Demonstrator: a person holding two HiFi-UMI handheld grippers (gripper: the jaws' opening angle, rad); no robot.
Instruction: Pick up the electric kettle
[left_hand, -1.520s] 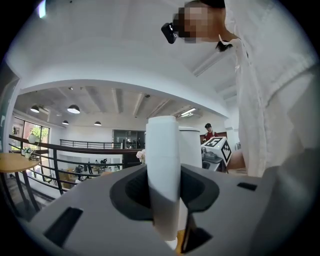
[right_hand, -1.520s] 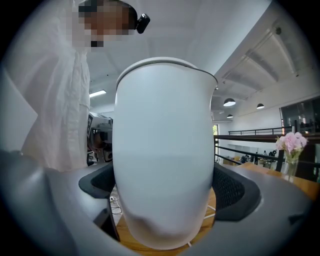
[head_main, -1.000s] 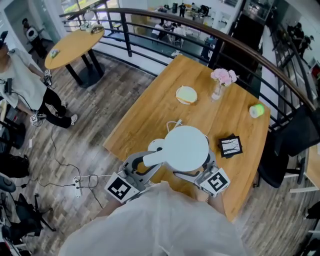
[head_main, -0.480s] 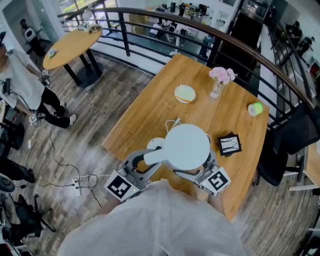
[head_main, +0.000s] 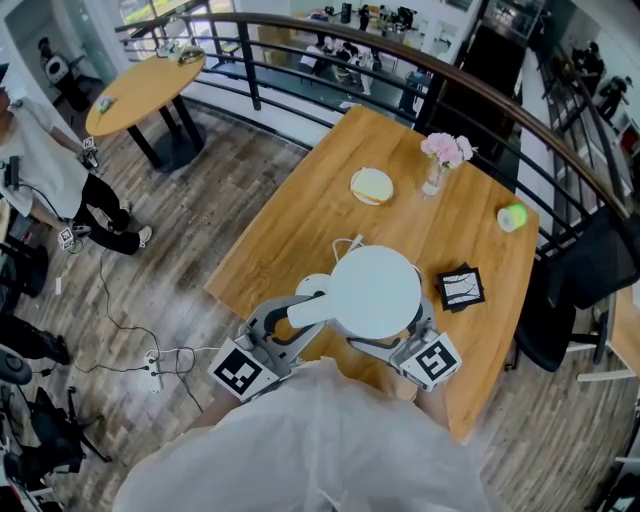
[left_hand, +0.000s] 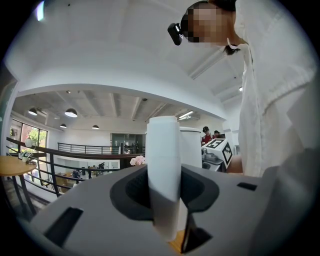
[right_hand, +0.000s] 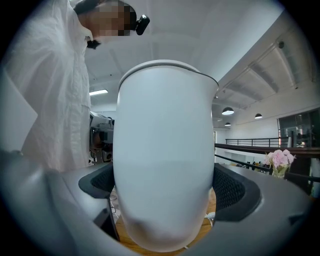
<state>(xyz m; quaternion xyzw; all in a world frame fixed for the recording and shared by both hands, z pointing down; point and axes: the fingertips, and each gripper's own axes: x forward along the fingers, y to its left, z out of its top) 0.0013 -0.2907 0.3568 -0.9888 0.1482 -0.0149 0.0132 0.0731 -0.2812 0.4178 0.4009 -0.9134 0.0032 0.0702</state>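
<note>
The white electric kettle (head_main: 376, 292) is held between 2 grippers over the near end of the wooden worktop (head_main: 296, 222), just in front of the person's white shirt. The left gripper (head_main: 290, 322) pinches the kettle's handle (left_hand: 163, 170): in the left gripper view the upright white handle fills the gap between the dark pads, which press on both its sides. The right gripper (head_main: 392, 340) is clamped round the kettle's body, and in the right gripper view the wide rounded body sits between the 2 mesh-textured pads, touching each. A round white base (head_main: 313, 290) lies on the worktop just beside the kettle on its left, so the kettle is not seated on it; a white cord (head_main: 346, 245) loops on the wood just beyond. Whether the kettle's underside is clear of the wood cannot be told. Farther along the worktop are a black square holder (head_main: 461, 289) to the right, a pale round plate (head_main: 372, 187), a glass vase of pink flowers (head_main: 438, 162) and a small green object (head_main: 513, 218) near the far right edge.
</note>
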